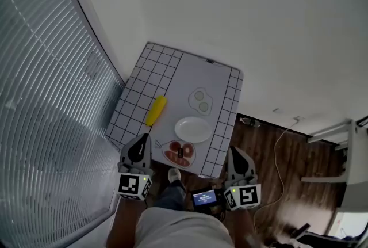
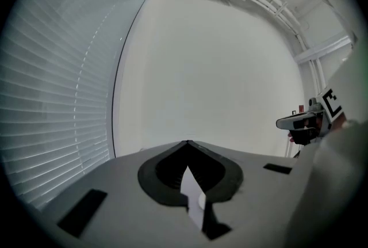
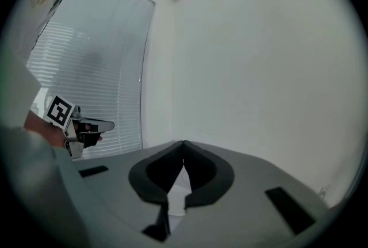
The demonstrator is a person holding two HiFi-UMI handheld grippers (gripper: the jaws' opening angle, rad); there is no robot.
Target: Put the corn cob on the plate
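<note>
The yellow corn cob (image 1: pixel 156 110) lies on the left part of a small table with a grid-patterned cloth (image 1: pixel 167 65). An empty white plate (image 1: pixel 193 129) sits to its right, near the table's front. My left gripper (image 1: pixel 140 141) hovers at the front left corner, short of the cob, with its jaws together and nothing in them. My right gripper (image 1: pixel 234 152) is off the front right corner, shut and empty. Each gripper view looks at the white wall, with the jaw tips meeting: left gripper (image 2: pixel 187 142), right gripper (image 3: pixel 183 142).
A plate of red food (image 1: pixel 179 153) sits at the table's front edge, and a dish with two green pieces (image 1: pixel 201 100) lies behind the white plate. Window blinds (image 1: pixel 40 86) fill the left. Wooden floor with a cable (image 1: pixel 282 155) is at the right.
</note>
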